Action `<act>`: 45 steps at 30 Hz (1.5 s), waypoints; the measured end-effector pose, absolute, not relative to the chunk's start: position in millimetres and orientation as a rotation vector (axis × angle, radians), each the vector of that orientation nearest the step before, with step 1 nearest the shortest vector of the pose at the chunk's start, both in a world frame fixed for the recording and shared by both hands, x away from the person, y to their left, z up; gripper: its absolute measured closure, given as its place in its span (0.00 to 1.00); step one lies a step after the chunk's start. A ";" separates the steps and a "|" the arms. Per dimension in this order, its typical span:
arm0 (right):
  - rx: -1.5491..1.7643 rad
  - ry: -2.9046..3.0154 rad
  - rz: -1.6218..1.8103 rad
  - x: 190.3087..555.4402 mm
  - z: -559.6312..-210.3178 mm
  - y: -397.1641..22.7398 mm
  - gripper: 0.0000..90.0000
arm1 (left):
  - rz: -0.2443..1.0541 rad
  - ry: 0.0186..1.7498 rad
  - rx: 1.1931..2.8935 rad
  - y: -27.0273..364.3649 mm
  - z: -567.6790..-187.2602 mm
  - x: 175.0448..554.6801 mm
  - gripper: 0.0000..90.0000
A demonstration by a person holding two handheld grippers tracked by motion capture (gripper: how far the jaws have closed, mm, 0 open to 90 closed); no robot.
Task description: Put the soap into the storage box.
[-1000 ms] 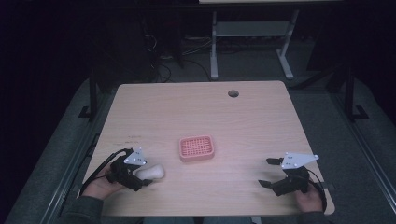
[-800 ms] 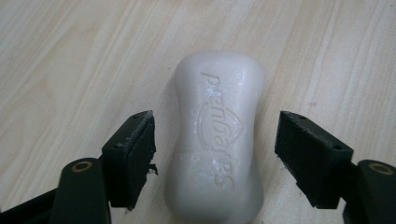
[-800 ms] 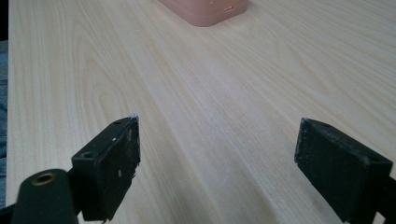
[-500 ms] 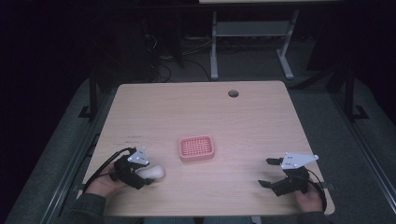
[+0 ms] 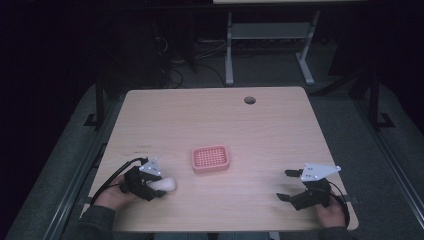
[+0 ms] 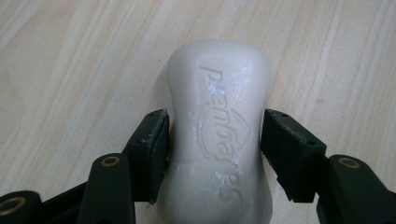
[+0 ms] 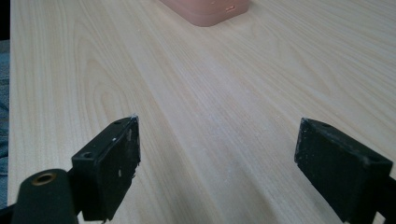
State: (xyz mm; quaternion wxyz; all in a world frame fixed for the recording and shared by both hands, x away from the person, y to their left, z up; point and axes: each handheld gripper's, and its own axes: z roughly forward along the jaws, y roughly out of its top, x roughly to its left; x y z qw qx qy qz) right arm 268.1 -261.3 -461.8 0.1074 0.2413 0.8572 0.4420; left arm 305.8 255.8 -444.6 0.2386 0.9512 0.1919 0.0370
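A white bar of soap (image 6: pixel 219 79) with raised lettering lies on the wooden table (image 5: pixel 210 120) near its front left (image 5: pixel 167 184). My left gripper (image 6: pixel 214 140) has just been closing around it. Both black pads (image 6: pixel 152 149) now press on the bar's narrow waist. A pink soap dish (image 5: pixel 210 158) with a gridded top sits a little to the right of the soap, apart from it. At the front right my right gripper (image 5: pixel 284 185) stands open over bare wood, nothing between its jaws (image 7: pixel 217 149). The dish's corner (image 7: pixel 205 11) shows far ahead of it.
A round cable hole (image 5: pixel 249 100) sits near the table's far edge. Beyond the table stands a metal frame (image 5: pixel 265 45) on a dark floor. A black cable (image 5: pixel 112 175) trails from the left gripper toward the table's left edge.
The left gripper's jaws have drawn in onto the white soap, which stays in place on the table. The right gripper has not moved.
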 end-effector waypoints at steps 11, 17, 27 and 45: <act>0.707 2.519 1.306 267.8 -461.7 -260.9 0.15 | 0.095 0.520 2.612 255.3 -444.8 307.0 0.53; 0.711 2.519 1.307 267.5 -461.5 -260.7 0.15 | 0.091 0.518 2.611 255.1 -444.3 306.4 0.54; 0.706 2.517 1.310 267.6 -461.4 -261.0 0.15 | 0.105 0.525 2.611 254.4 -443.5 304.7 0.54; 0.706 2.511 1.321 267.7 -460.5 -262.1 0.15 | 0.104 0.495 2.613 253.0 -438.9 303.7 0.55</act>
